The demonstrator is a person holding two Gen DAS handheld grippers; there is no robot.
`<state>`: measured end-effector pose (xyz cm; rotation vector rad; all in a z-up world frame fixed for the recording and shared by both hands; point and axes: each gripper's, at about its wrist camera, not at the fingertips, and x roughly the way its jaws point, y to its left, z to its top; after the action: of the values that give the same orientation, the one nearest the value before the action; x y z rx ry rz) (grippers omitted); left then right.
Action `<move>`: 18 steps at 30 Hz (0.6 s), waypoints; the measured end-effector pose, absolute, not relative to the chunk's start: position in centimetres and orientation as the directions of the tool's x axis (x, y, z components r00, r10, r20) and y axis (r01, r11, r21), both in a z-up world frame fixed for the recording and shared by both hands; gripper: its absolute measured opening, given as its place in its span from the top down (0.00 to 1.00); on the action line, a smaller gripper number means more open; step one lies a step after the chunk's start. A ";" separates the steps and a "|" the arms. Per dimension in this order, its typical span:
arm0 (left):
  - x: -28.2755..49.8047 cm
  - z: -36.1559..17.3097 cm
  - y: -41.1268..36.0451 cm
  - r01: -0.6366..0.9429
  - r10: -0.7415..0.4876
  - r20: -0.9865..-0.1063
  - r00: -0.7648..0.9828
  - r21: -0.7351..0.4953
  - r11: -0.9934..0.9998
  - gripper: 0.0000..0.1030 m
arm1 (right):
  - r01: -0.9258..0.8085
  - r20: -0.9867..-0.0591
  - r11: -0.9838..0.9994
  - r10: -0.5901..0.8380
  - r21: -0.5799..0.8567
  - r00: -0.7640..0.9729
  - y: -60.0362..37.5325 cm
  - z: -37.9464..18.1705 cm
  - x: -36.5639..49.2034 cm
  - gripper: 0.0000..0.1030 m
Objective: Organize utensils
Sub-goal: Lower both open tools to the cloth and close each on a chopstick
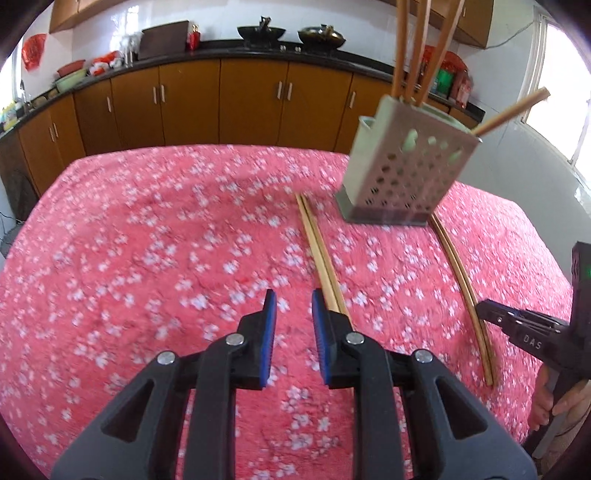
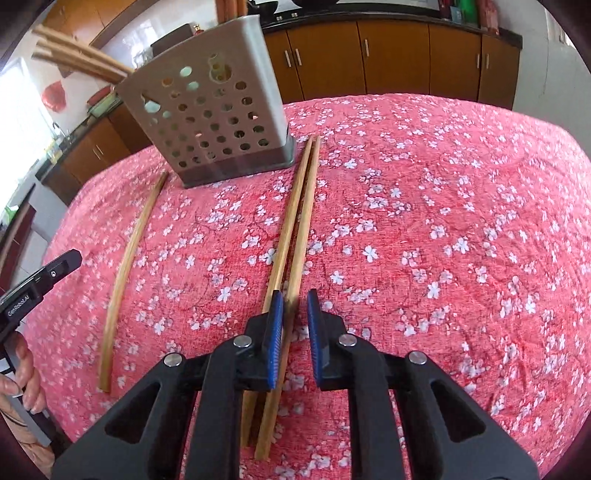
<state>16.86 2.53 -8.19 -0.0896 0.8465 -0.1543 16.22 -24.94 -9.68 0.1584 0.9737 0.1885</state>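
A grey perforated utensil holder (image 1: 402, 170) stands on the pink floral cloth with several chopsticks (image 1: 413, 48) sticking out of it; it also shows in the right wrist view (image 2: 214, 122). In the left wrist view a pair of chopsticks (image 1: 319, 251) lies left of the holder and another pair (image 1: 461, 295) lies to its right. My left gripper (image 1: 293, 302) is open and empty, beside the near end of the left pair. In the right wrist view my right gripper (image 2: 295, 306) is open, low over a pair of chopsticks (image 2: 295, 221); a single chopstick (image 2: 129, 277) lies to the left.
The table (image 1: 147, 258) is covered by the pink floral cloth. Brown kitchen cabinets (image 1: 221, 103) and a dark counter with woks (image 1: 262, 33) run behind it. The other gripper's body (image 1: 535, 332) shows at the right edge of the left wrist view.
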 end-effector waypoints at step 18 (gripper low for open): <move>15.9 -11.4 -0.6 0.181 -0.185 -0.796 0.576 -0.097 0.979 0.81 | 0.032 -0.797 0.993 0.075 0.117 0.599 -27.6 -9.9 17.3 0.92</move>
<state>15.94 -0.62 -11.43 -0.0046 0.9327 -0.2145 17.27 -27.58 -9.91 0.1233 0.9287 0.0252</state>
